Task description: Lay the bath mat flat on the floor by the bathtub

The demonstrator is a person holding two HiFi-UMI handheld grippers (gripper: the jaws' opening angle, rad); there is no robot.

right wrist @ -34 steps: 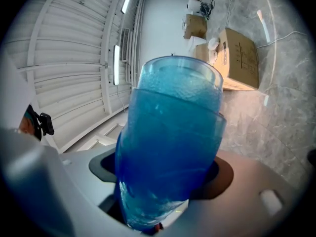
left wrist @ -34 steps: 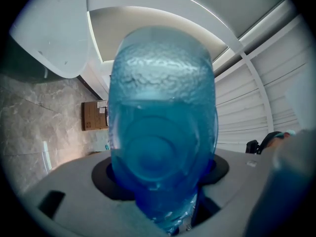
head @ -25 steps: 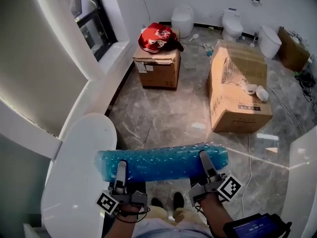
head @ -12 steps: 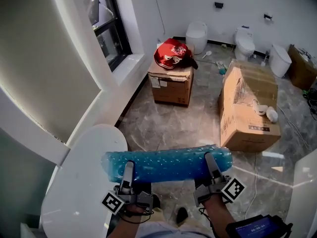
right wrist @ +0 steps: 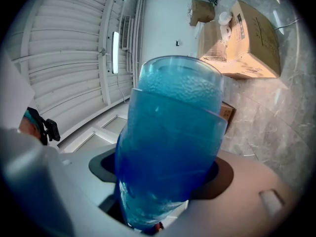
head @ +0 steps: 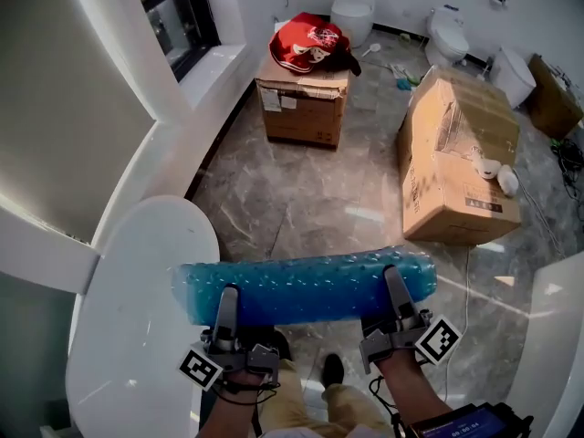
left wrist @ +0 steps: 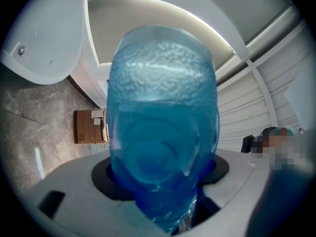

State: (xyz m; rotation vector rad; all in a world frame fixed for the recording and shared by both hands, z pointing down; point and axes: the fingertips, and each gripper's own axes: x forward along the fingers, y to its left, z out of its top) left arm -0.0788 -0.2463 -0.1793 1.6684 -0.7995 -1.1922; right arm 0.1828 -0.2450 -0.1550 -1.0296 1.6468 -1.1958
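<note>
Gripping the rolled blue bath mat (head: 306, 287) across the lower middle of the head view, both tools are clenched on it. The left gripper (head: 228, 295) has its fingers closed on the roll near its left end, and the right gripper (head: 392, 274) near its right end. In each gripper view the translucent, bumpy blue roll fills the gap between the fingers. The mat hangs level in the air, rolled up, above the person's dark shoes (head: 333, 369) and not yet on the floor (head: 301, 199).

Just left of the roll, at the lower left of the frame, the white rounded bathtub (head: 137, 318) runs up beside the grey marbled floor – the mat's left end overlaps its rim in the picture.

Farther off, toward the upper middle, a small cardboard box (head: 301, 108) stands on the floor with a red cloth item (head: 310, 44) on top. To its right lies a larger cardboard box (head: 461, 167). Along the far wall at the top stand white toilets (head: 352, 12), with a dark window (head: 178, 12) at the upper left.
</note>
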